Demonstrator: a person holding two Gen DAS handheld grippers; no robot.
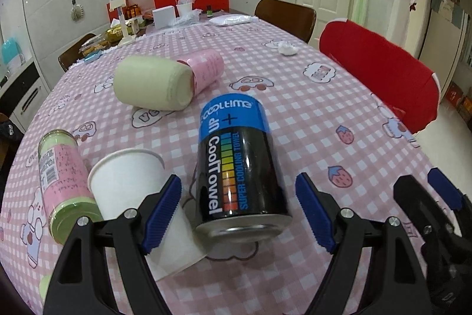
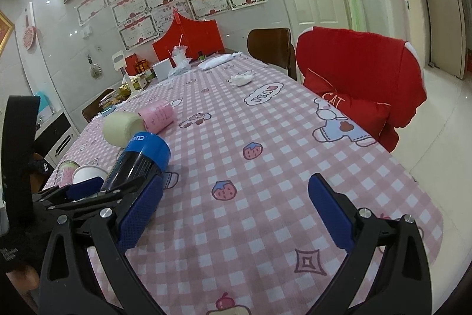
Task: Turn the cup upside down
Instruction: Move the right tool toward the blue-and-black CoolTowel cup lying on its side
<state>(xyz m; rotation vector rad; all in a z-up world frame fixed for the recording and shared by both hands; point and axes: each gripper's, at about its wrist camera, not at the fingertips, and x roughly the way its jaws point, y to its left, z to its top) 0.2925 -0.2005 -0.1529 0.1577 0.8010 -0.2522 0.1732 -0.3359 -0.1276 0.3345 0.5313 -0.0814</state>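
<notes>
The left gripper (image 1: 239, 211) is spread wide and holds nothing. The white cup (image 1: 138, 197) lies on its side on the desk (image 1: 339, 114), its mouth pointing away, its body running under that gripper's left finger (image 1: 162, 211). The black can (image 1: 239, 167) lies between the two fingers, just right of the cup, and fills most of the gap. A pink-and-green can (image 1: 63, 182) lies just left of the cup. Ahead, a pale green cup (image 1: 153, 84) and a pink can (image 1: 203, 70) lie touching each other.

The right gripper (image 2: 236, 211) is also spread and empty, over bare checked cloth. The desk's right edge (image 2: 413, 167) curves close beside its right finger (image 2: 330, 211); a red chair (image 2: 360, 78) stands beyond that edge. Open cloth stretches ahead of it.
</notes>
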